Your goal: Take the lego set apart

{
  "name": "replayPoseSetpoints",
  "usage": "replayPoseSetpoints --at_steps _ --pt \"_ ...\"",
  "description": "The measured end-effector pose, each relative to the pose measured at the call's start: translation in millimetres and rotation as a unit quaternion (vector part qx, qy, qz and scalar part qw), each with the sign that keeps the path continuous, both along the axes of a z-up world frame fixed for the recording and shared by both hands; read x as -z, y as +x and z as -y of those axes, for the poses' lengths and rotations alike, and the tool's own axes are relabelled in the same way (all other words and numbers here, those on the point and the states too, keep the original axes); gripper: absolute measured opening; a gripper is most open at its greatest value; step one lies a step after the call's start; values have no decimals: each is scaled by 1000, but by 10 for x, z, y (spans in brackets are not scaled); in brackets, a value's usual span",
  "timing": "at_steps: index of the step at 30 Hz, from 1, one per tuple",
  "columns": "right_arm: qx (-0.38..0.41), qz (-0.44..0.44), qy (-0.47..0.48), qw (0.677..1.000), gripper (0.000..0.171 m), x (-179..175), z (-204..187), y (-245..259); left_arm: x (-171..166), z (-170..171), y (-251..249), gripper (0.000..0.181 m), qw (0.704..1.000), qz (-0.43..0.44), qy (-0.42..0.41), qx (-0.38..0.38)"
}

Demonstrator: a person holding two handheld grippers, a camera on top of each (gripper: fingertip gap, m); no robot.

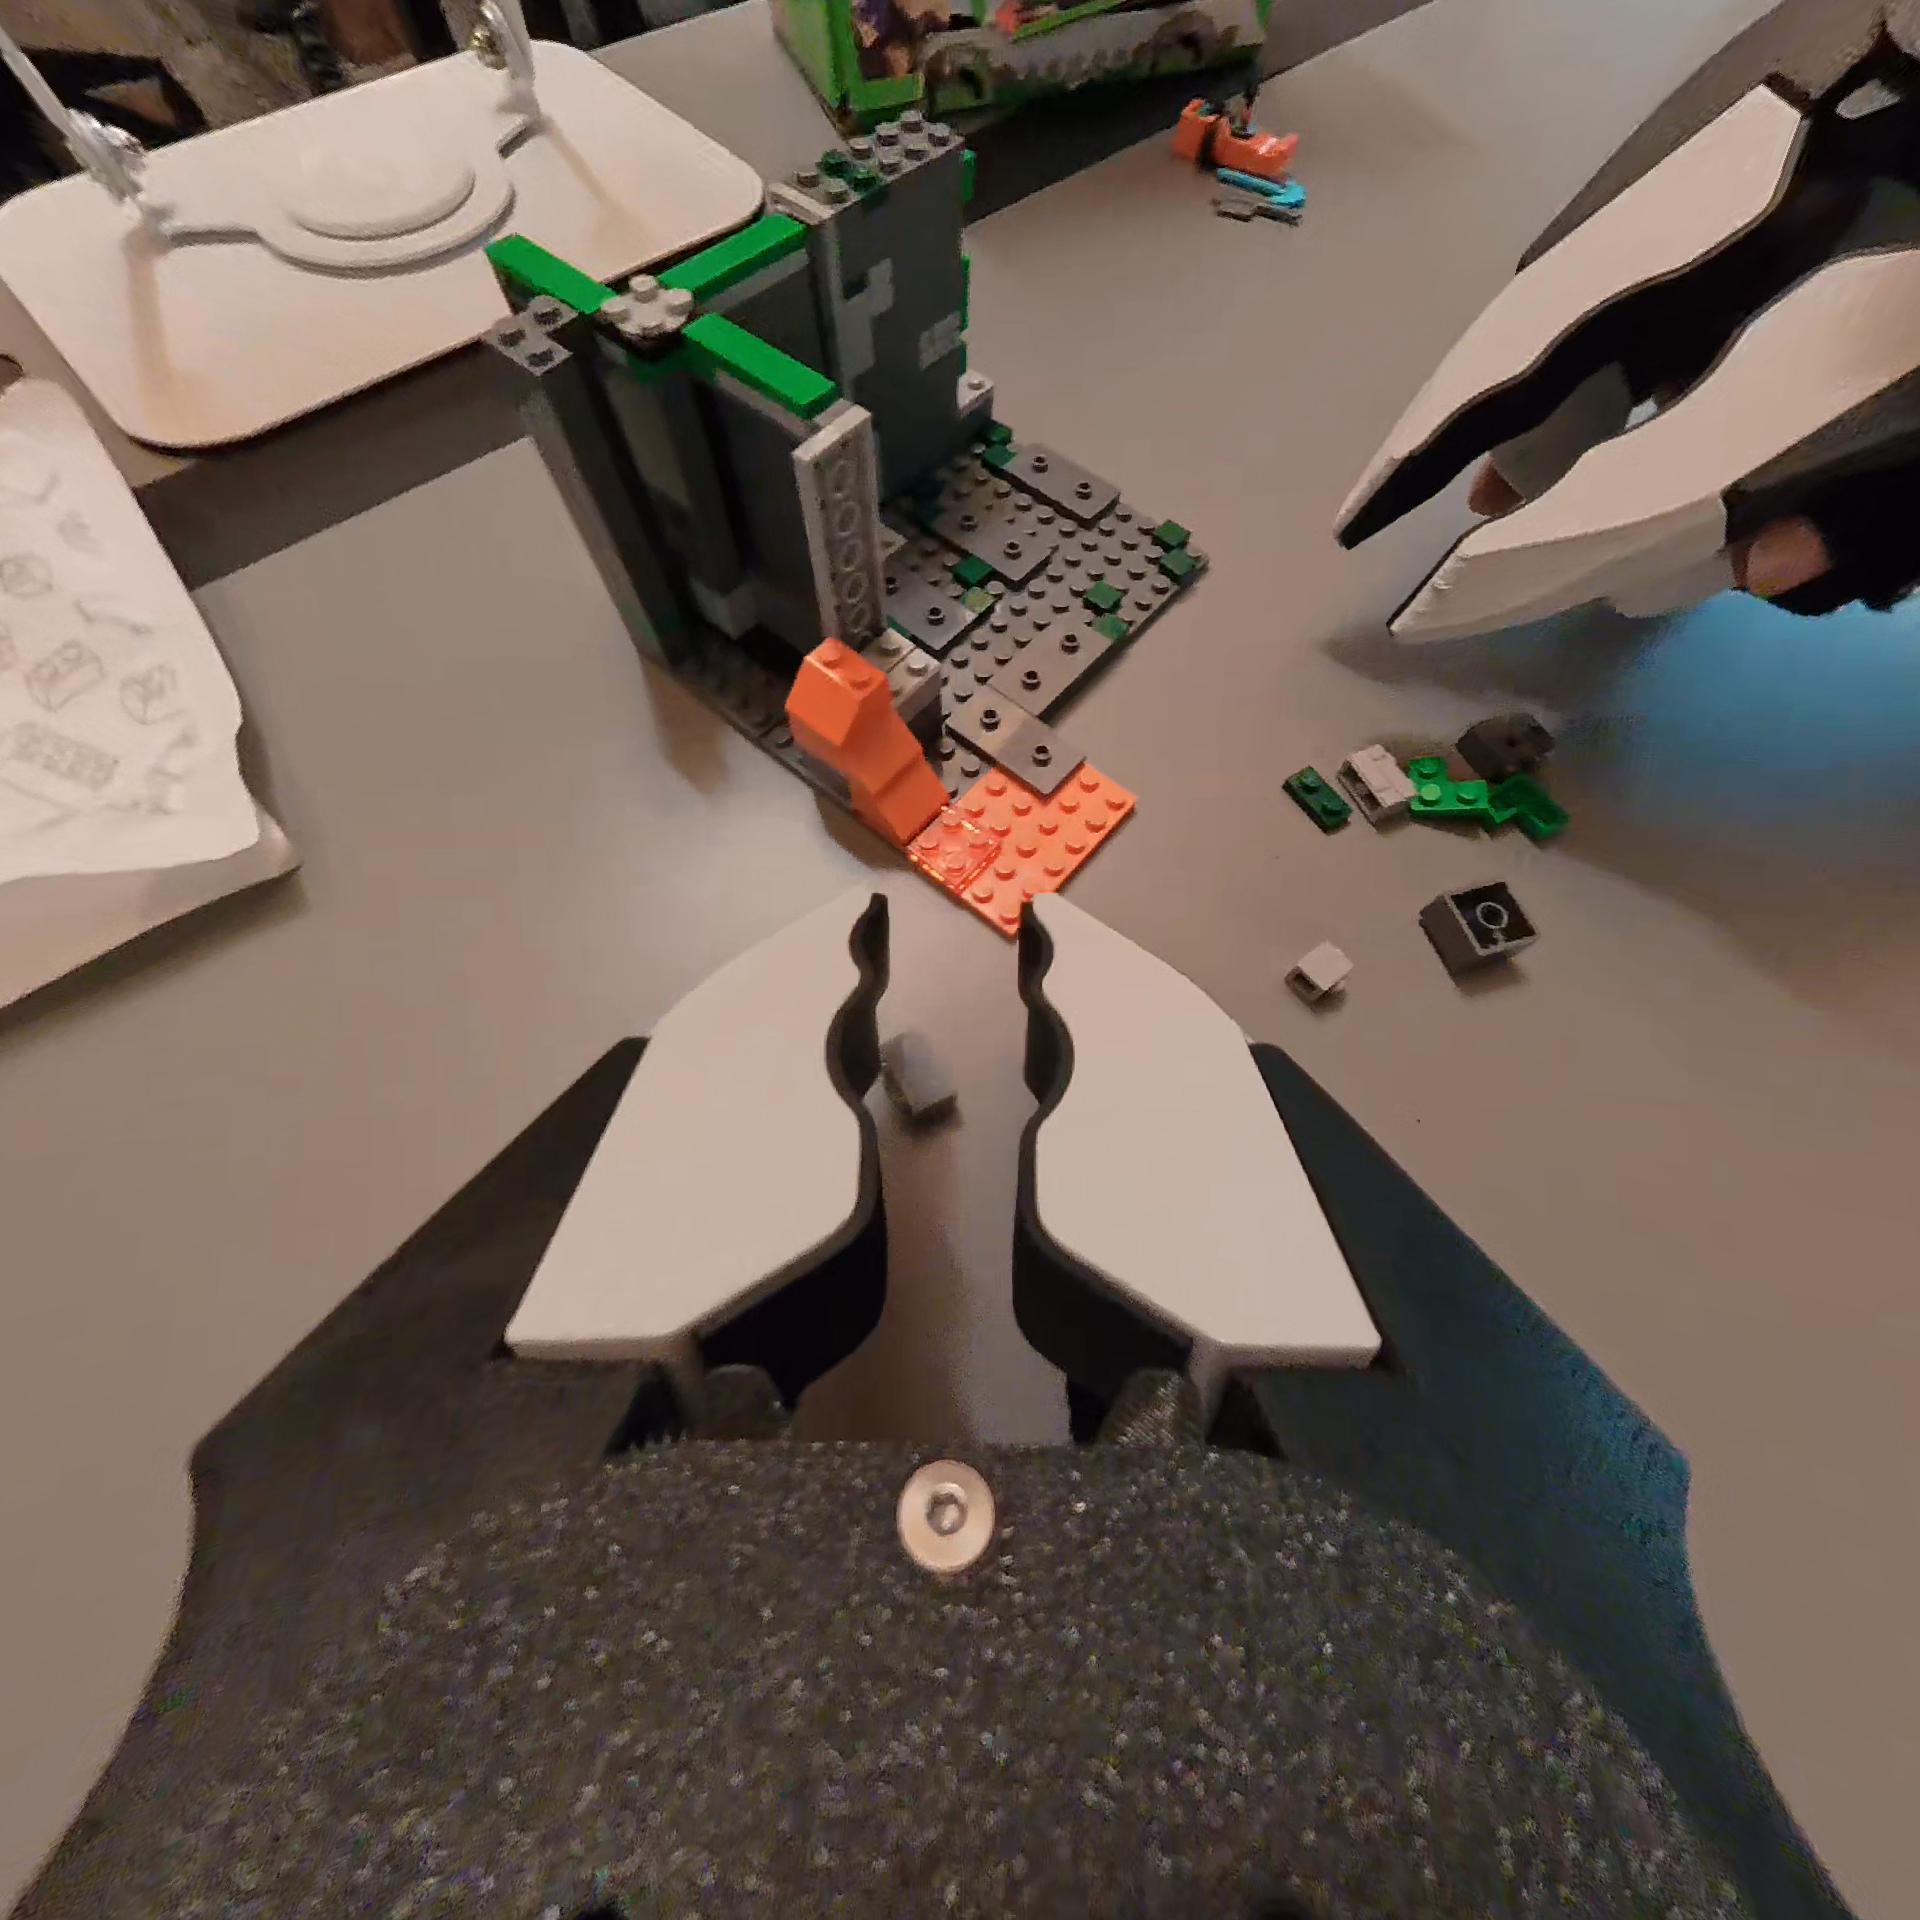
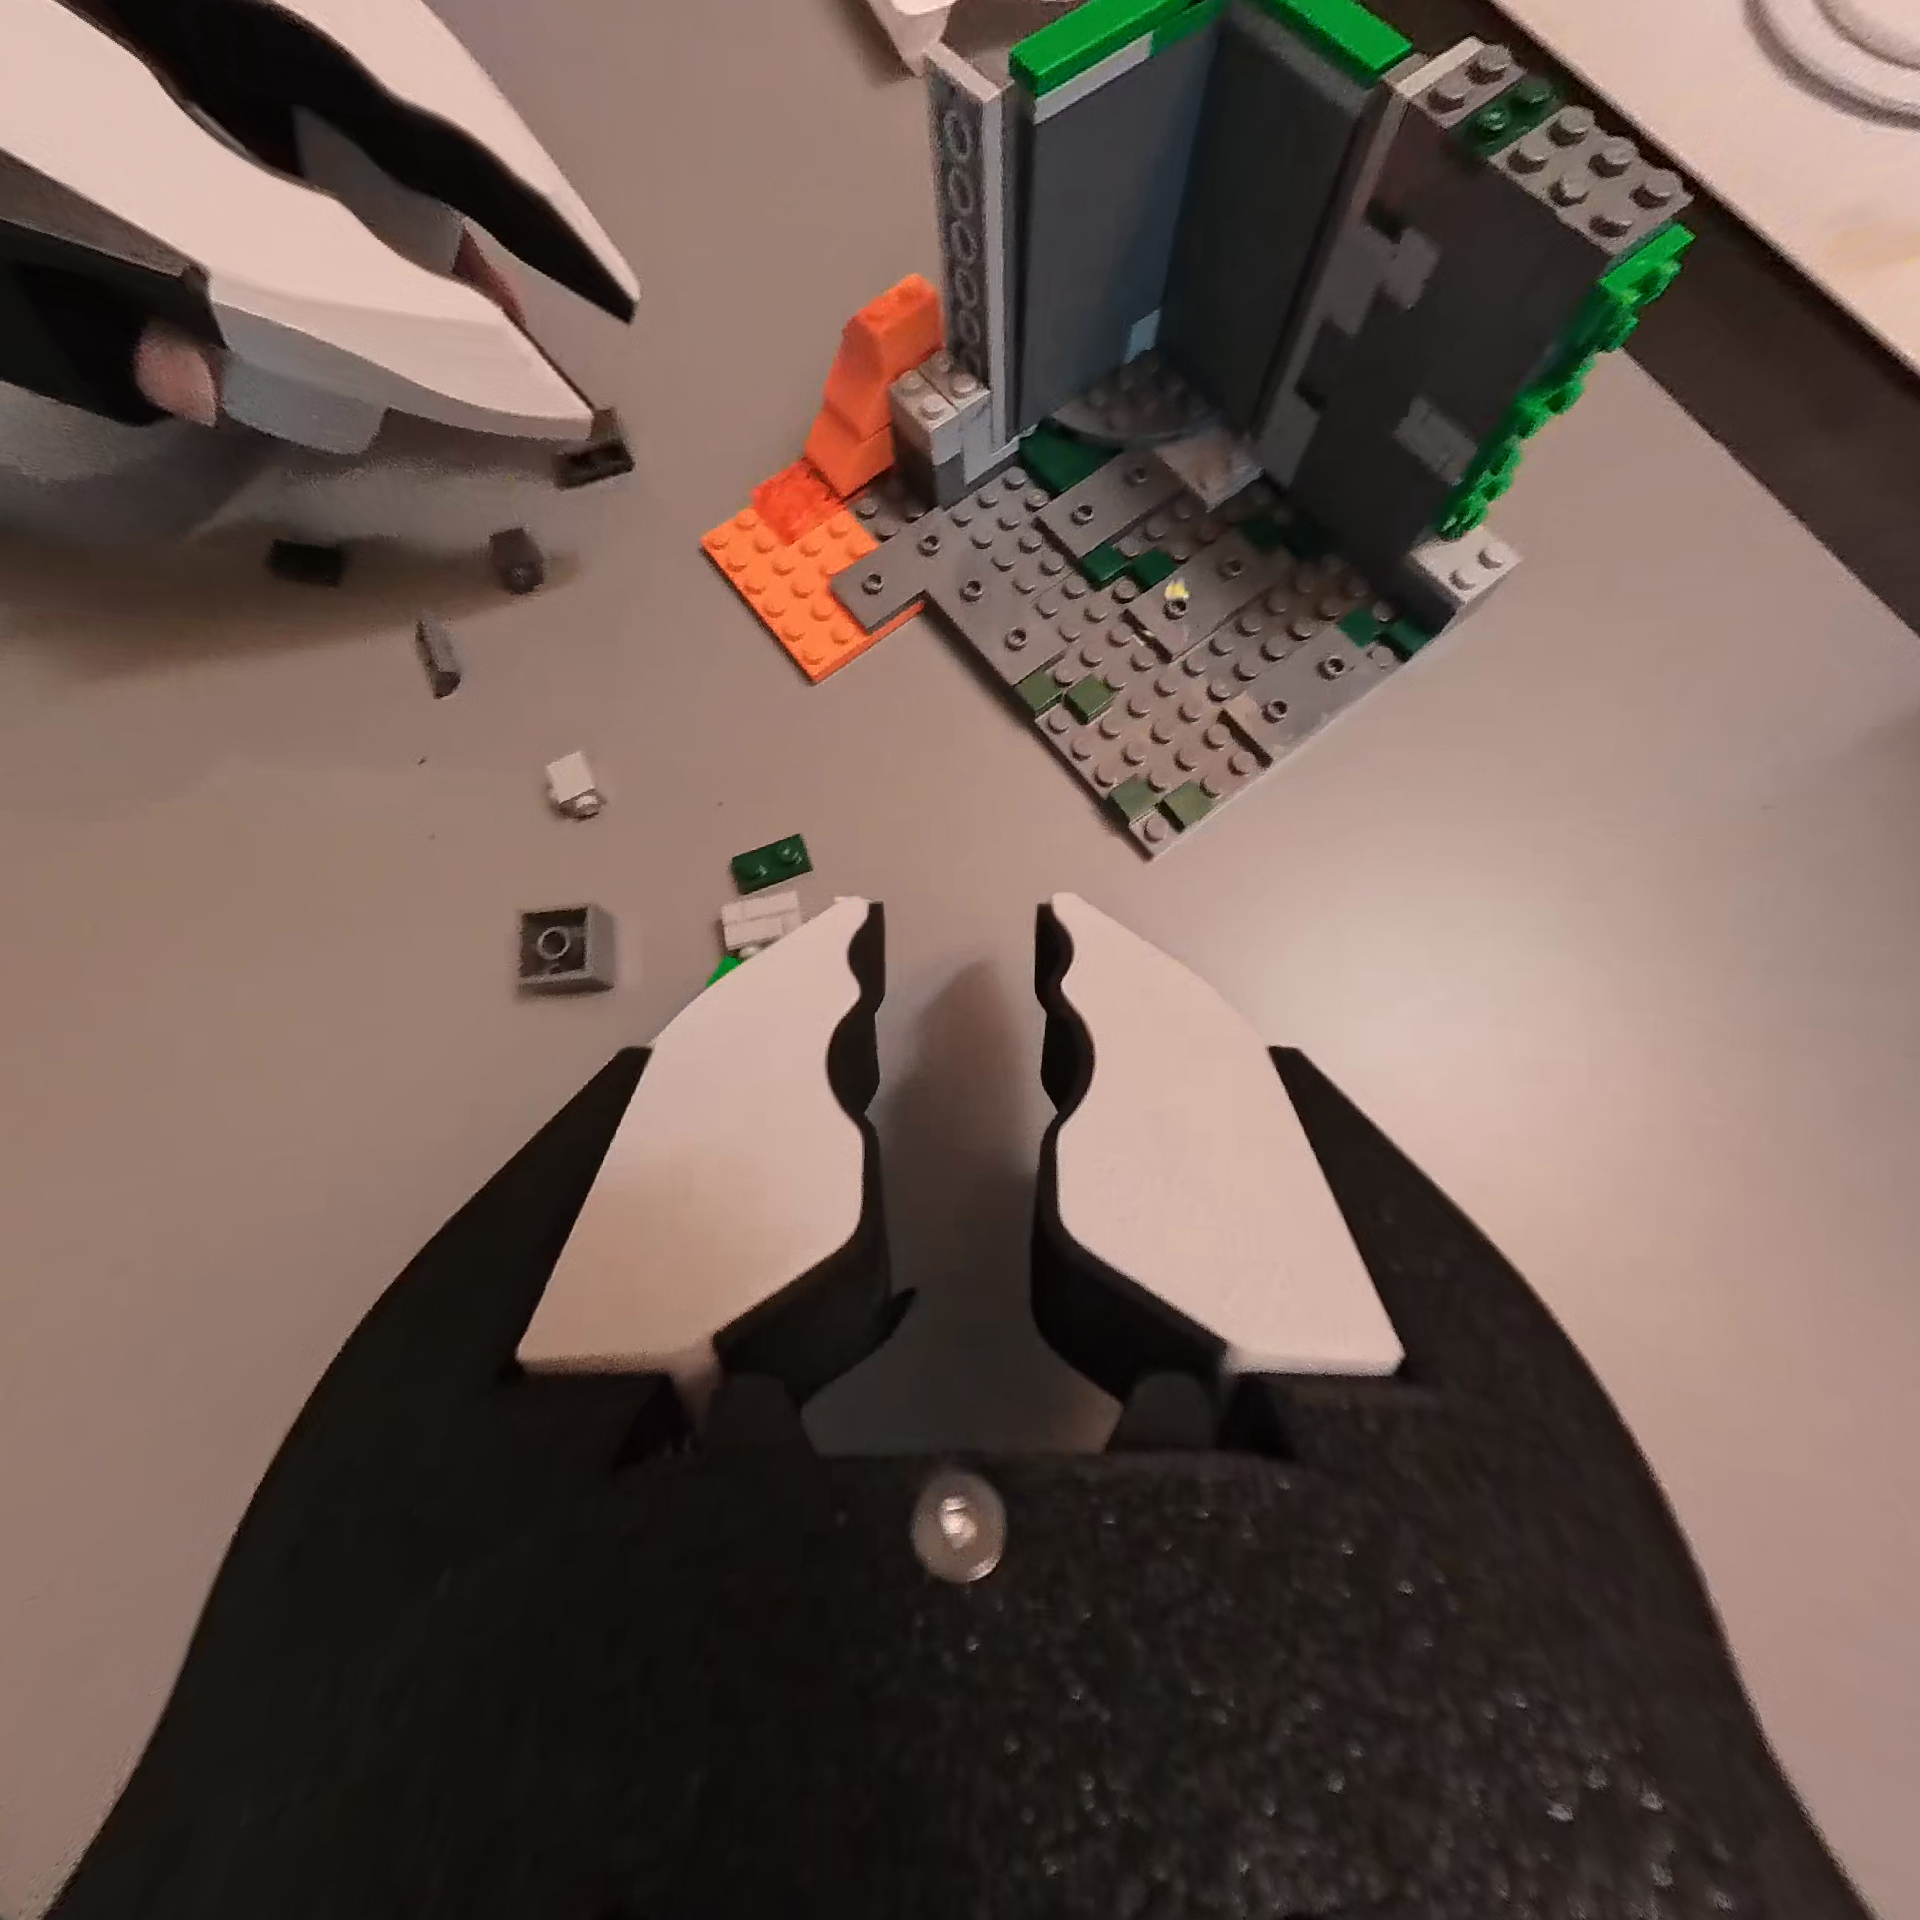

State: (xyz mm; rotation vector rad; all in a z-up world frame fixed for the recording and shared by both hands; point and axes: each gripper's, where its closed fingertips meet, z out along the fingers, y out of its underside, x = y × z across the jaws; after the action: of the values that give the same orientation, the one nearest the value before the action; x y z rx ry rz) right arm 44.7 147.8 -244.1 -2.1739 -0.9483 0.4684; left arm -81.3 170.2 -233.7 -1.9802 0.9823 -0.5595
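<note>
The lego set (image 1: 935,540) is a dark grey baseplate with grey walls, green trim and an orange slope and plate at its near corner; it also shows in the right wrist view (image 2: 1195,623). My left gripper (image 1: 954,914) is open just short of the orange plate. A small grey brick (image 1: 920,1081) lies loose between its fingers, not gripped. My right gripper (image 2: 961,914) is open and empty, in front of the baseplate. Each gripper shows in the other's view, the right one (image 1: 1366,584) and the left one (image 2: 613,364).
Loose pieces lie on the grey table: green and grey bits (image 1: 1455,790), a dark grey brick (image 1: 1475,925) (image 2: 564,945), a light grey one (image 1: 1317,971) (image 2: 569,784). A white tray (image 1: 364,260), a paper sheet (image 1: 94,644), a green box (image 1: 1018,52) and orange pieces (image 1: 1236,145) stand farther off.
</note>
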Motion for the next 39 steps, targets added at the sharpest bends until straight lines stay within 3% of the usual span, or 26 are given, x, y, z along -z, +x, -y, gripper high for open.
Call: replayPoseSetpoints --at_steps 3,9,16,21,28,35,39 --pt "4 5 11 1000 26 16 -45 -34 5 3 -9 0 1000 -8 20 11" --pt "20 -8 52 998 25 -98 -174 -188 51 -62 -48 0 996 -49 77 17" --pt "30 -31 88 995 24 -343 -334 -539 -19 -87 -61 9 999 -23 44 -9" --pt "54 -1 98 994 24 -314 -482 -675 -20 -80 -73 13 999 -21 42 -10" --pt "100 -84 83 988 32 -446 -728 -803 66 -79 -72 8 998 -41 54 4" --pt "130 -88 90 984 33 -437 -858 -838 6 -99 -94 6 997 -35 68 0" --pt "124 -123 110 978 30 -726 -940 -684 -16 -112 -115 4 997 -33 72 -4"
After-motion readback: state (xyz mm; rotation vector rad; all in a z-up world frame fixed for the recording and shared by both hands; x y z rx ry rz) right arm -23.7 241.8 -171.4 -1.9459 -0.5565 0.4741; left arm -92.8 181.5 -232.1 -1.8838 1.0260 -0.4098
